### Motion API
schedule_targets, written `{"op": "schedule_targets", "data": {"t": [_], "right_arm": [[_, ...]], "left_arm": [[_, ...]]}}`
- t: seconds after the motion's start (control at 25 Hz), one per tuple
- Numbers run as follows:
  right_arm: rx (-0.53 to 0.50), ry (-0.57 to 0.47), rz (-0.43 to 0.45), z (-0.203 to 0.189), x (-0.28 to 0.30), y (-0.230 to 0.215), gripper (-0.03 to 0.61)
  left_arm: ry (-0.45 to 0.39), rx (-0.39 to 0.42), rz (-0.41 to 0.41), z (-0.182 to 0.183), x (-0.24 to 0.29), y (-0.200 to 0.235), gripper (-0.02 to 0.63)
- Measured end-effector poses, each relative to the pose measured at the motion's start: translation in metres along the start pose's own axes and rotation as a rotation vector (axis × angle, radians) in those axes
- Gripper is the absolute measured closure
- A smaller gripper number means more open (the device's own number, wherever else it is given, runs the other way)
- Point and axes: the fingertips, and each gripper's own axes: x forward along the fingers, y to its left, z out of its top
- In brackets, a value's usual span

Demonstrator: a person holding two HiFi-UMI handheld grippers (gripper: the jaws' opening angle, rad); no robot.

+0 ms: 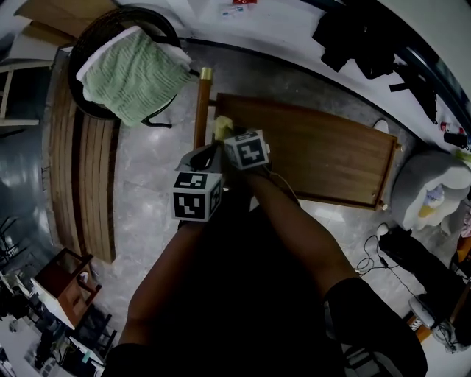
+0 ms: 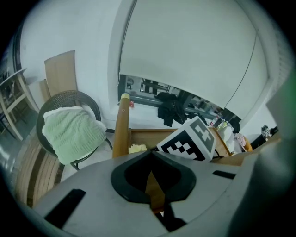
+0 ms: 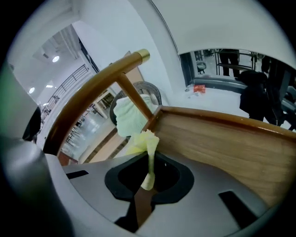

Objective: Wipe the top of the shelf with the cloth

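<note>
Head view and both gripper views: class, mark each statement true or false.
1. The right claw pinches a yellow cloth. True.
2. The left claw grips a cloth too. False: it is shut with nothing in it.
3. A green towel lies on the round chair. True.
4. The cloth sits at the right end of the wooden shelf in the head view. False: it is at the left end, by the post.

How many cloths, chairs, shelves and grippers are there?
Cloths: 2, the yellow cloth and the green towel
Chairs: 1, the wicker chair
Shelves: 1, the wooden shelf
Grippers: 2, the left gripper and the right gripper
Total: 6
</note>
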Motion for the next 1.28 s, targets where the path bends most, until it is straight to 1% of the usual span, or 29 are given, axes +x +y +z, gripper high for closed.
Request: {"op": "schedule_targets", "data": {"t": [0.2,0.36,0.52,0.68,0.8,0.92,1.12,1.28], "right_arm": [[-0.077,0.009,-0.004,-0.005,0.003,-0.002,0.537],[-0.118,0.037,-0.021,-0.019,-0.013,-0.021,0.537],[-0.106,0.048,-0.043,-0.031,-0.035,-0.049,0.537],[-0.101,0.046,-0.075,-0.044,-0.063,-0.083,0.538],[-0.086,0.050,-0.098,-0.058,-0.081,-0.106,0.537],[-0.067,0.054,-0.113,-0.071,-0.100,-0.129,0.538],[-0.031,0.043,-0.153,-0.086,-0.133,-0.170,0.537],[0.001,0.025,-0.188,-0.100,-0.161,-0.203,0.537]], "left_arm": [[0.021,0.013,0.002,-0.007,0.012,-0.004,0.603],[0.045,0.026,-0.005,-0.006,0.027,-0.017,0.603],[0.095,0.046,-0.005,-0.015,0.050,-0.031,0.603],[0.147,0.075,-0.001,-0.029,0.079,-0.054,0.603],[0.179,0.063,-0.015,-0.037,0.094,-0.073,0.603],[0.185,0.069,-0.029,-0.036,0.106,-0.096,0.603],[0.193,0.113,-0.047,-0.028,0.127,-0.136,0.603],[0.195,0.141,-0.078,-0.023,0.141,-0.175,0.603]]}}
